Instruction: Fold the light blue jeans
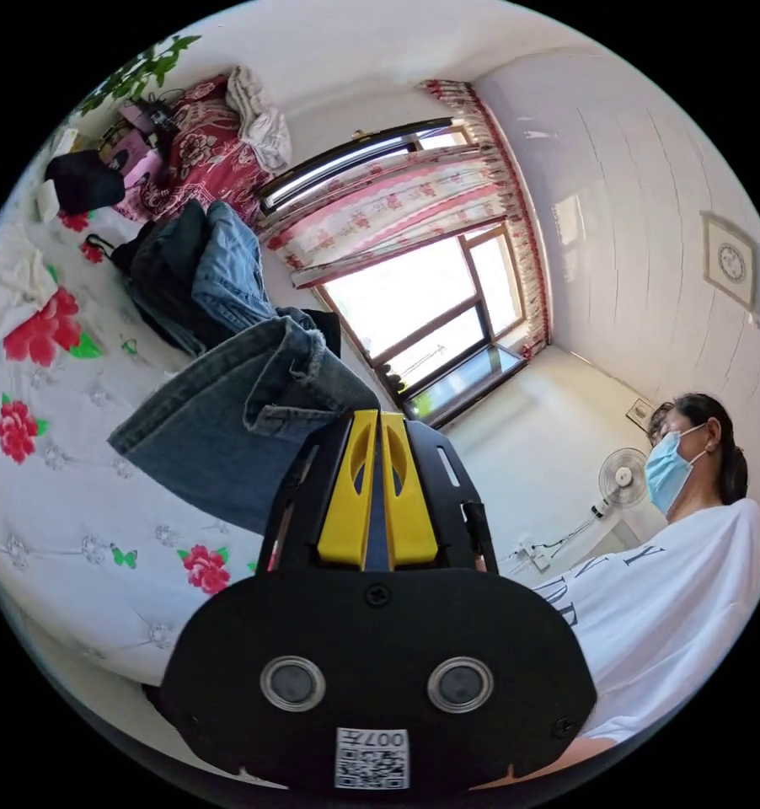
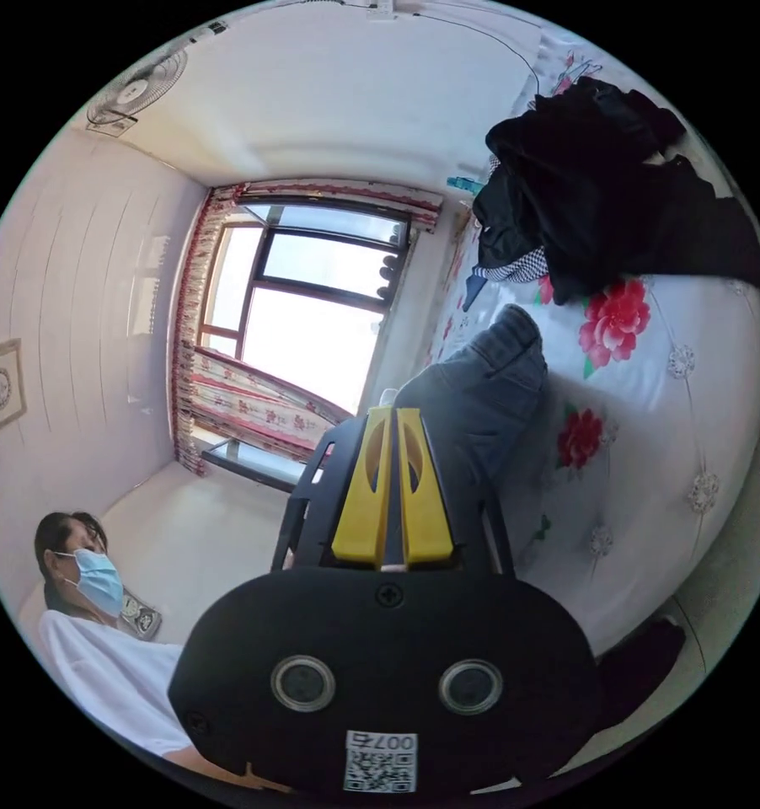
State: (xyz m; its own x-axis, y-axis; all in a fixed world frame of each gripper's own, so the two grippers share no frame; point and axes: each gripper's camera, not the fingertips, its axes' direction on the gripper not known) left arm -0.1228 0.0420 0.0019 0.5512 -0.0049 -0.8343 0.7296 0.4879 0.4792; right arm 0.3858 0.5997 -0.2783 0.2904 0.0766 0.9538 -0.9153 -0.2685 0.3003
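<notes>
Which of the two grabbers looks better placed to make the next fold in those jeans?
Probably the left gripper: its yellow fingers pinch the jeans, lifting the hem. The right gripper also looks shut near denim, less clearly.

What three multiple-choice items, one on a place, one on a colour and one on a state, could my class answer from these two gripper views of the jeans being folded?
1. Where does the pile of dark clothes lie?
A. on the flowered bed sheet
B. on the window sill
C. on the floor

2. What colour are the jaws of the left gripper?
A. red
B. yellow
C. green

3. How does the left gripper stand?
A. wide open
B. shut on the blue jeans
C. lying on the sheet

Answers: 1 A, the pile rests on the sheet; 2 B, both jaws are yellow; 3 B, denim is pinched between the closed jaws.
</notes>
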